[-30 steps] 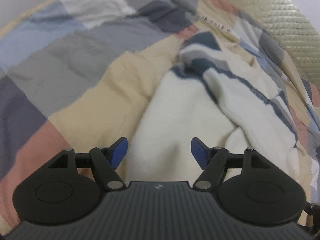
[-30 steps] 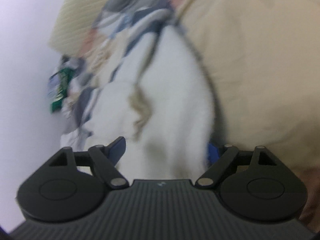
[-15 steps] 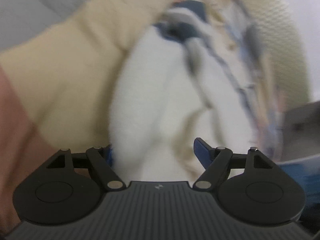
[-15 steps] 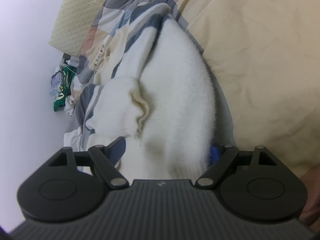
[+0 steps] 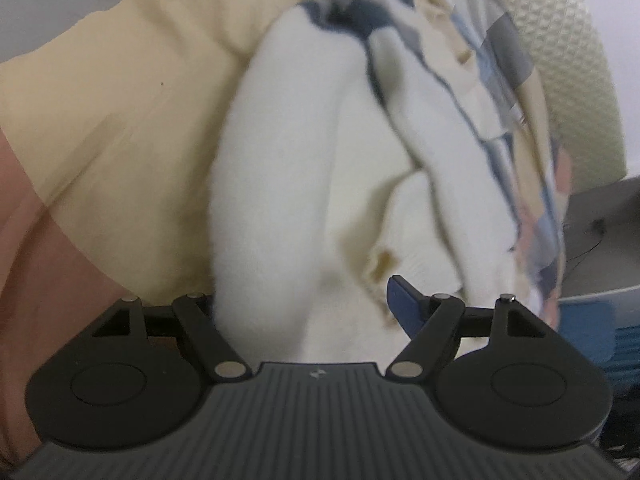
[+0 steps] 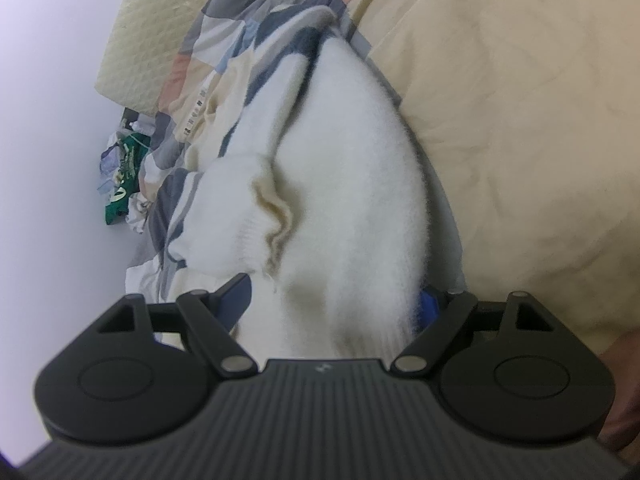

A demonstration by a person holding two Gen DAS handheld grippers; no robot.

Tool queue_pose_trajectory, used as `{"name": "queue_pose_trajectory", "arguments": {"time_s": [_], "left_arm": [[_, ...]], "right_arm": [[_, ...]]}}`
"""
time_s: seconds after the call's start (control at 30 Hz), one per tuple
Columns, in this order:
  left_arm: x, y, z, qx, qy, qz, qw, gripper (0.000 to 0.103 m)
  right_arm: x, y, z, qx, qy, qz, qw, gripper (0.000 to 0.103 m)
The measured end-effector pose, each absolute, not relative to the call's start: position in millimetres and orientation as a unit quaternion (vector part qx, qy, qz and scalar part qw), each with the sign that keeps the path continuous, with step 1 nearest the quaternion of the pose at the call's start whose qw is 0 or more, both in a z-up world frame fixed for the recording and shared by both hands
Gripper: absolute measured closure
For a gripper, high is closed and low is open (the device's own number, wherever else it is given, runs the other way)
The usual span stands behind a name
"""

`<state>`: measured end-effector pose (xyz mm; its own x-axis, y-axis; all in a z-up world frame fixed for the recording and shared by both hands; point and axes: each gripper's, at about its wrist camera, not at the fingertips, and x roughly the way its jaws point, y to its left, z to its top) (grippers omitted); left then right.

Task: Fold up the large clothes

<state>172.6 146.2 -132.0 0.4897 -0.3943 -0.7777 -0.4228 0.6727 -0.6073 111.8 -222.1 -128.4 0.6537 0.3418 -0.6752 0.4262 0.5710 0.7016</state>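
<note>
A fluffy white sweater with navy and grey stripes (image 5: 280, 152) lies bunched on a patchwork bedspread (image 5: 120, 120); it also shows in the right wrist view (image 6: 352, 184). My left gripper (image 5: 304, 300) is open, with the sweater's hem between its jaws; the left fingertip is hidden under the cloth. My right gripper (image 6: 332, 300) is open too, and the sweater's white edge lies between its blue fingertips (image 6: 238, 292).
A cream quilted headboard (image 5: 576, 60) stands behind the bed, also seen in the right wrist view (image 6: 160, 32). A heap of clutter with a green item (image 6: 124, 184) sits beside the bed. A grey and blue object (image 5: 592, 312) lies off the bed's right side.
My left gripper has moved in low over the sweater, so its hem now lies between the jaws. The right gripper has stayed around the sweater's edge.
</note>
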Motion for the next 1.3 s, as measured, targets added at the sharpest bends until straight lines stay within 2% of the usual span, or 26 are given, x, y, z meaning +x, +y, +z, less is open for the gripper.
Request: {"name": "queue_pose_trajectory", "arguments": {"time_s": [0.07, 0.1, 0.13, 0.17, 0.2, 0.23, 0.27, 0.33, 0.43, 0.6, 0.93, 1.3], "left_arm": [[174.1, 141.6, -130.1, -0.393, 0.506, 0.004, 0.768, 0.026], [171.5, 142.9, -129.8, -0.392, 0.505, 0.0, 0.769, 0.03], [170.4, 143.2, -130.4, -0.392, 0.506, -0.001, 0.768, 0.042], [169.0, 142.8, -130.6, -0.391, 0.508, 0.001, 0.768, 0.053], [168.7, 142.2, -130.5, -0.387, 0.51, 0.001, 0.768, 0.058], [169.2, 140.9, -130.1, -0.381, 0.513, 0.0, 0.769, 0.071], [168.6, 140.5, -129.1, -0.376, 0.512, 0.002, 0.772, 0.085], [166.9, 141.2, -125.8, -0.379, 0.502, 0.003, 0.777, 0.089], [157.6, 148.5, -108.9, -0.395, 0.473, -0.013, 0.788, 0.091], [136.6, 170.8, -72.7, -0.452, 0.413, -0.045, 0.789, 0.092], [105.9, 182.4, -14.5, -0.476, 0.368, -0.105, 0.792, 0.093], [-2.6, 177.9, 66.0, -0.466, 0.309, -0.181, 0.809, 0.093]], "right_arm": [[112.6, -222.6, -132.9, 0.467, 0.417, -0.025, 0.779, 0.021], [113.4, -221.8, -134.4, 0.468, 0.419, -0.022, 0.778, 0.023], [114.7, -220.2, -134.6, 0.467, 0.421, -0.017, 0.777, 0.033], [115.6, -218.9, -134.7, 0.467, 0.423, -0.011, 0.776, 0.047], [116.3, -217.5, -135.0, 0.468, 0.426, -0.002, 0.774, 0.055], [117.0, -215.3, -135.6, 0.468, 0.43, 0.008, 0.772, 0.068], [117.0, -212.7, -135.6, 0.463, 0.434, 0.01, 0.773, 0.072], [117.1, -210.2, -134.4, 0.45, 0.433, 0.003, 0.781, 0.082], [111.0, -216.4, -126.9, 0.472, 0.407, 0.009, 0.782, 0.086], [100.9, -223.8, -89.9, 0.484, 0.343, 0.06, 0.802, 0.088], [75.3, -241.2, -35.2, 0.506, 0.273, 0.13, 0.808, 0.089], [-16.6, -243.3, 52.2, 0.473, 0.215, 0.177, 0.836, 0.089]]}}
